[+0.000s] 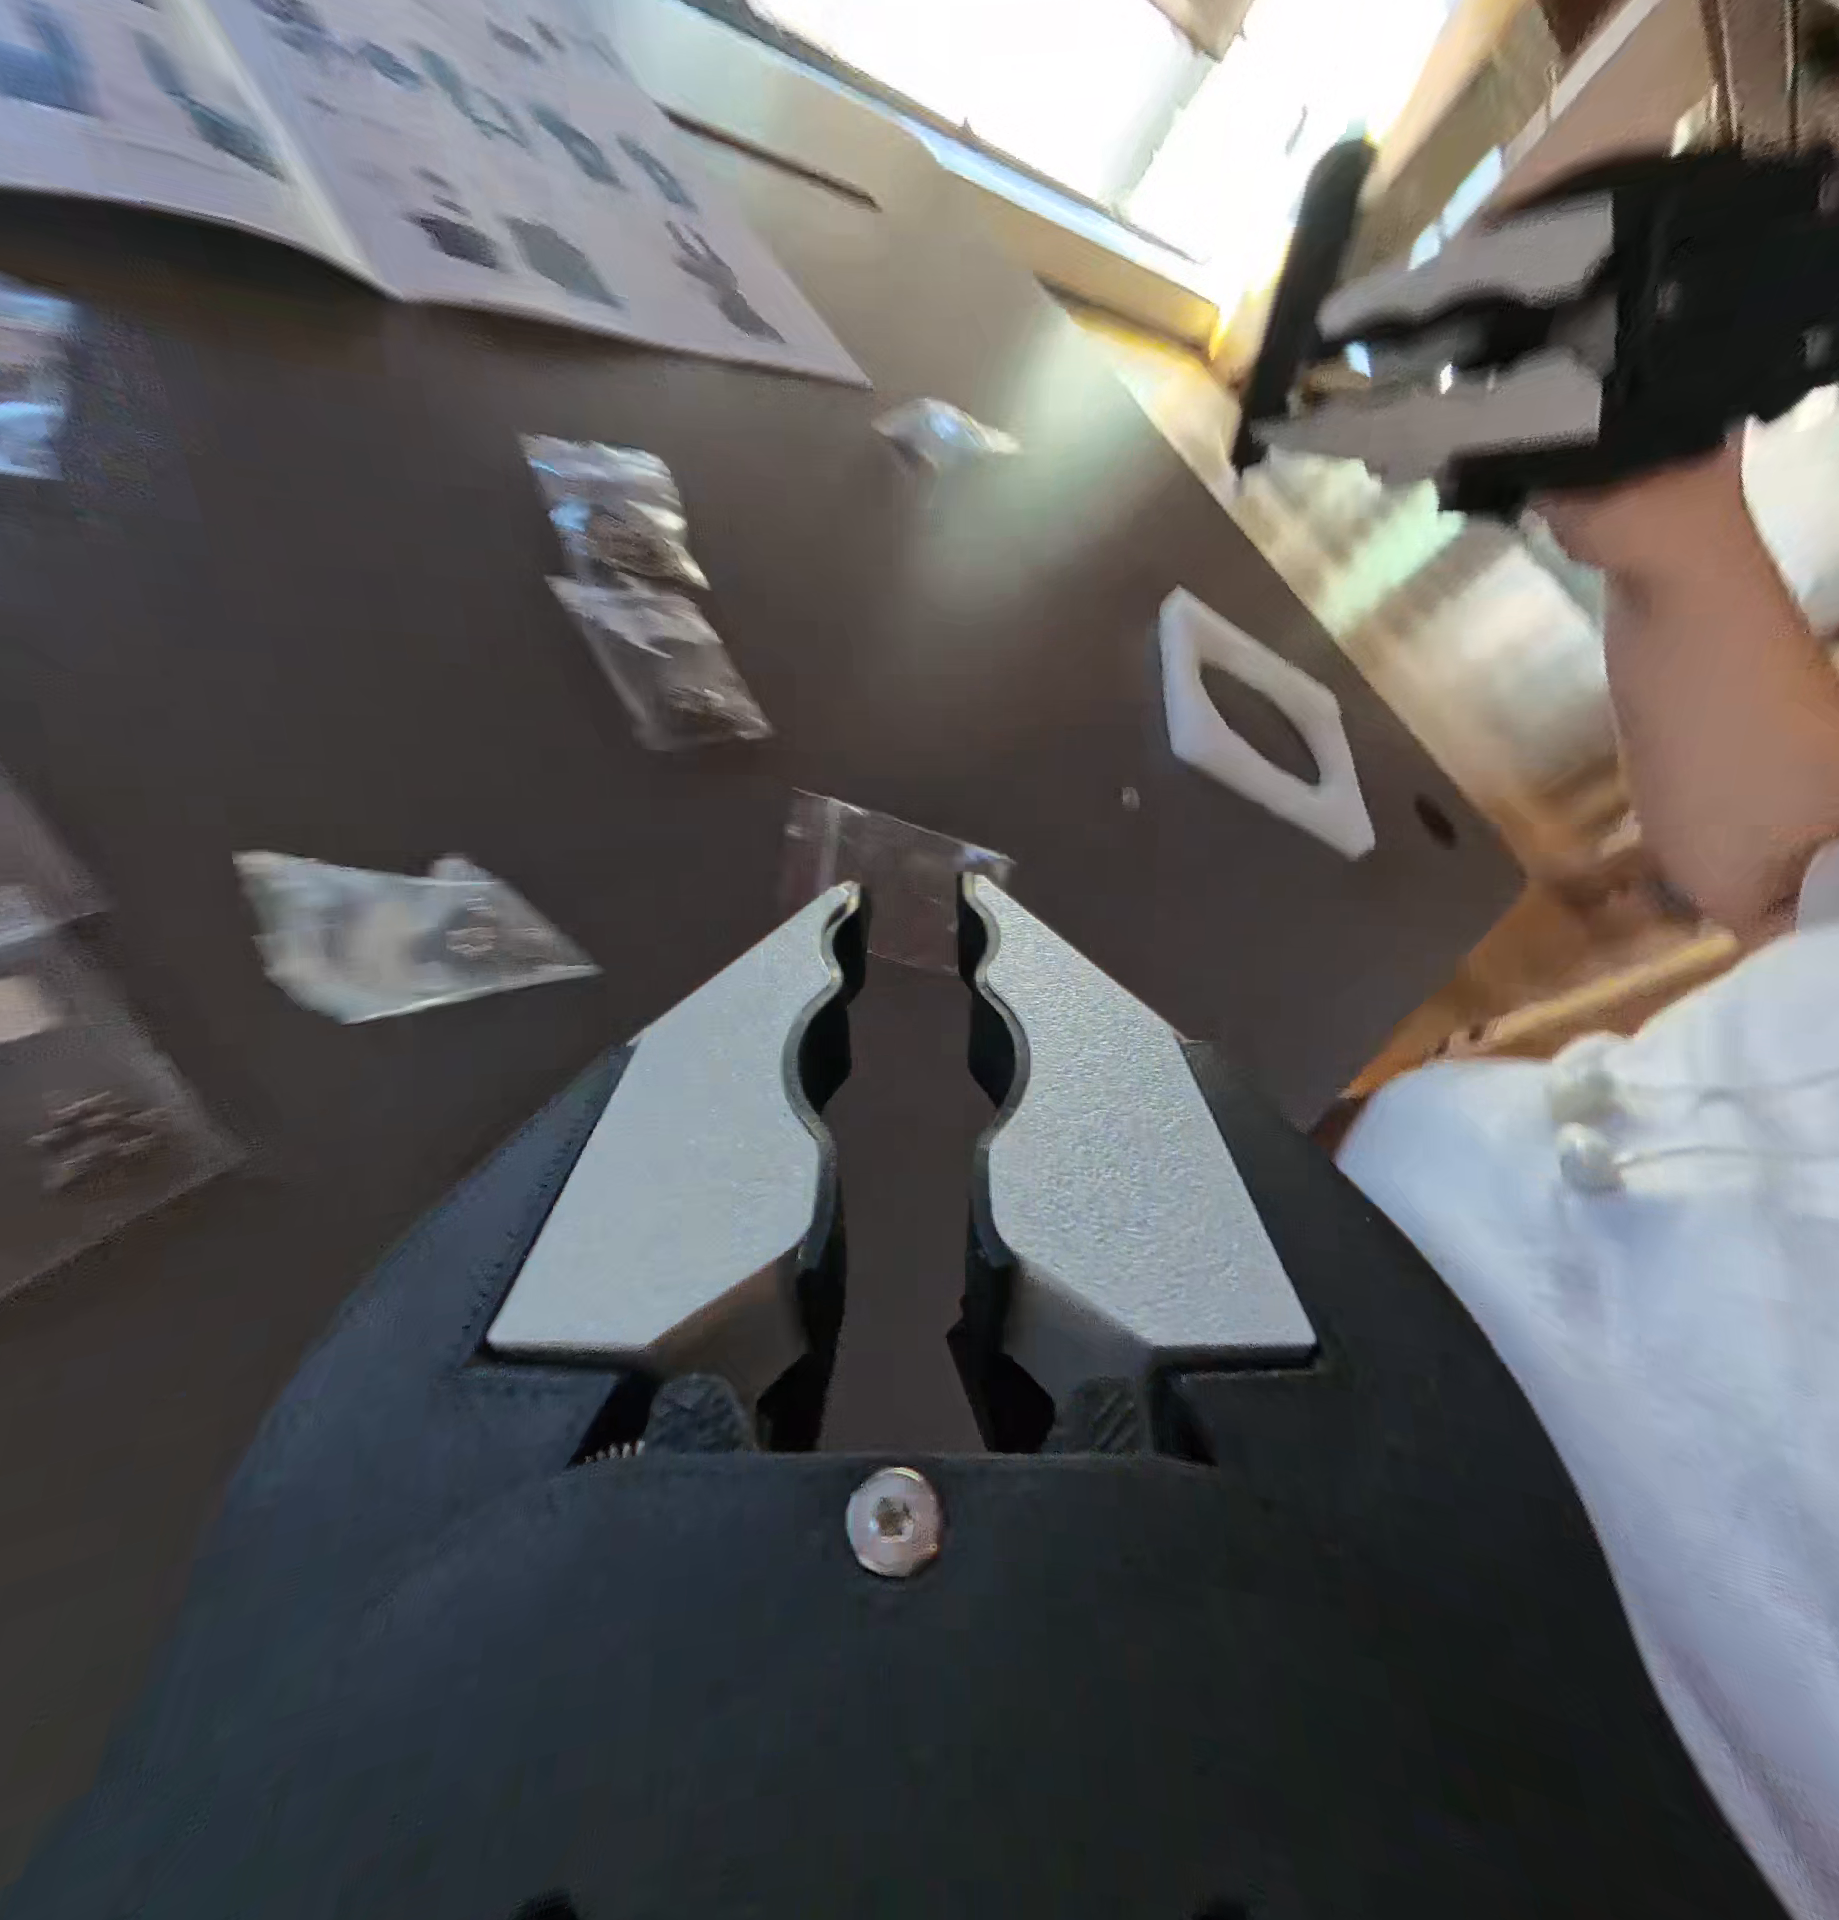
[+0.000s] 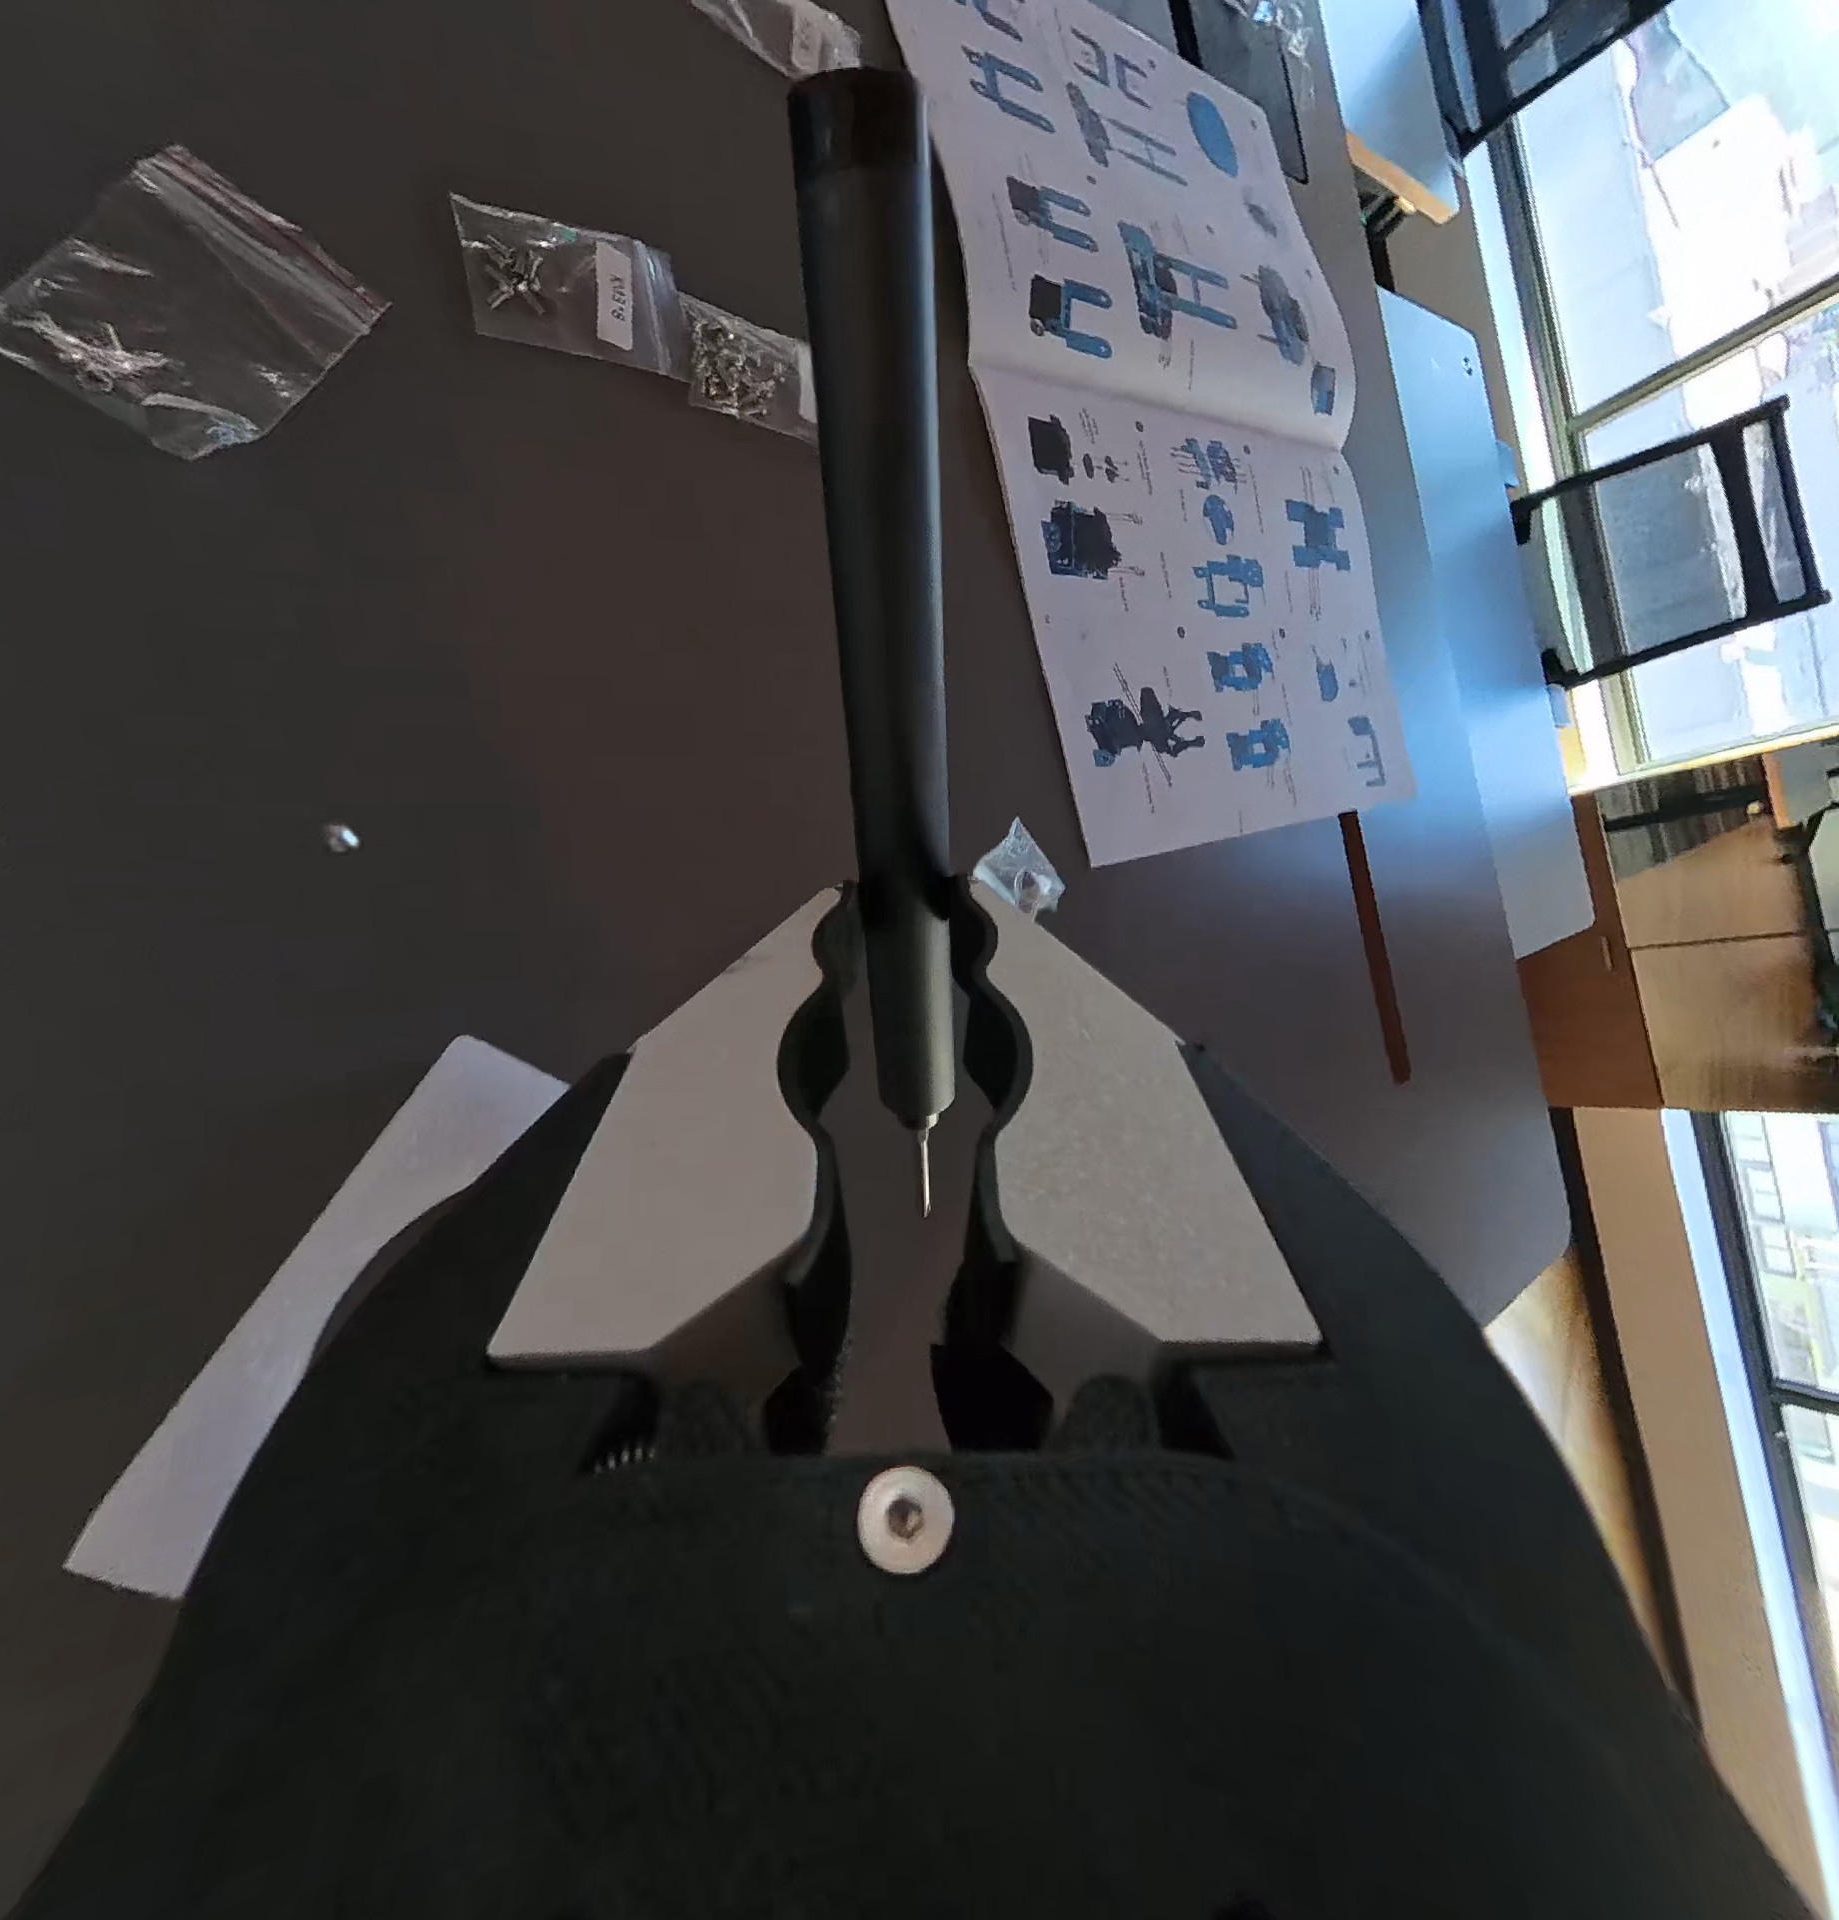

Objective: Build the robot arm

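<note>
My right gripper (image 2: 904, 904) is shut on a black pen-shaped screwdriver (image 2: 879, 499). Its handle points away over the dark table (image 2: 427, 675) and its thin metal bit (image 2: 925, 1174) points back between the fingers. The left wrist view shows this gripper (image 1: 1414, 353) raised at the top right, with the screwdriver (image 1: 1310, 270) in it. My left gripper (image 1: 910, 904) is narrowly open and empty, its tips just over a small clear plastic bag (image 1: 884, 831) lying on the table (image 1: 427, 644).
Several clear bags of screws (image 2: 624, 301) (image 1: 634, 582) lie on the table, beside an open instruction booklet (image 2: 1185, 447) (image 1: 458, 156). A white square plate with a hole (image 1: 1258, 727) sits near the table edge. A loose screw (image 2: 341, 837) lies alone. A hand and white sleeve (image 1: 1621, 1195) are at right.
</note>
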A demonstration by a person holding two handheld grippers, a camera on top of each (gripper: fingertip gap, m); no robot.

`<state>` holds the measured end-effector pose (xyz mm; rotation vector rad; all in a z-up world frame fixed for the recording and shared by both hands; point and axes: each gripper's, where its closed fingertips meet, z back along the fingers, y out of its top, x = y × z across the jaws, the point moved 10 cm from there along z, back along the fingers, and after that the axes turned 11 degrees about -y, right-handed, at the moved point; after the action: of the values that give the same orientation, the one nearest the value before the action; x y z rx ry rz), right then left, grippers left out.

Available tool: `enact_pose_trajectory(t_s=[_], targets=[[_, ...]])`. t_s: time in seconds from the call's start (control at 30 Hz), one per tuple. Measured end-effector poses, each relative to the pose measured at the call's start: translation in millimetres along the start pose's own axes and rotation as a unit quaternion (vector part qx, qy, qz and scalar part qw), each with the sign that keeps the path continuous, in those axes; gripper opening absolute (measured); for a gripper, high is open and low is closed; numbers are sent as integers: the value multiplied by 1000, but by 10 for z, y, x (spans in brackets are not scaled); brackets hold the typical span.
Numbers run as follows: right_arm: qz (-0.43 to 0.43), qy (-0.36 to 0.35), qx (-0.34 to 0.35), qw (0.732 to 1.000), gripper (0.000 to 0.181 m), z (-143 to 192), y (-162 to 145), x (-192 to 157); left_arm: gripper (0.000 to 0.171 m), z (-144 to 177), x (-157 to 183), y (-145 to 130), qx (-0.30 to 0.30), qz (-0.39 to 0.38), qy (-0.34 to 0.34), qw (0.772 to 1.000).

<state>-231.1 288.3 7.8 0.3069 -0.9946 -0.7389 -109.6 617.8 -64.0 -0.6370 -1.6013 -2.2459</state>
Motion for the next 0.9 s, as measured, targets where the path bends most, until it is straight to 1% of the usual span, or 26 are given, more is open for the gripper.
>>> enact_pose_trajectory(t_s=[0.07, 0.17, 0.33, 0.47, 0.6, 0.7, 0.9], targets=[[-19, -9, -11, 1000, 16, 63, -74, -17, 22, -269, 225, -47, -45, -60, -14, 997], [-43, -26, -20, 999, 16, 217, -165, -7, 24, -727, 470, -68, -102, -140, -26, 984], [-36, -60, -43, 997, 15, 492, -281, 8, 27, -1391, 601, -42, -180, -231, -50, 955], [-28, -80, -62, 995, 15, 683, -378, 6, 26, -1782, 663, 0, -225, -271, -79, 933], [-31, -89, -68, 993, 15, 819, -447, 12, 24, -1977, 681, 24, -261, -267, -93, 923], [-34, -92, -67, 993, 16, 875, -482, 10, 21, -2034, 677, 24, -275, -289, -80, 914], [-40, -97, -61, 993, 15, 936, -535, 5, 10, -2116, 679, -14, -294, -300, -77, 904]])
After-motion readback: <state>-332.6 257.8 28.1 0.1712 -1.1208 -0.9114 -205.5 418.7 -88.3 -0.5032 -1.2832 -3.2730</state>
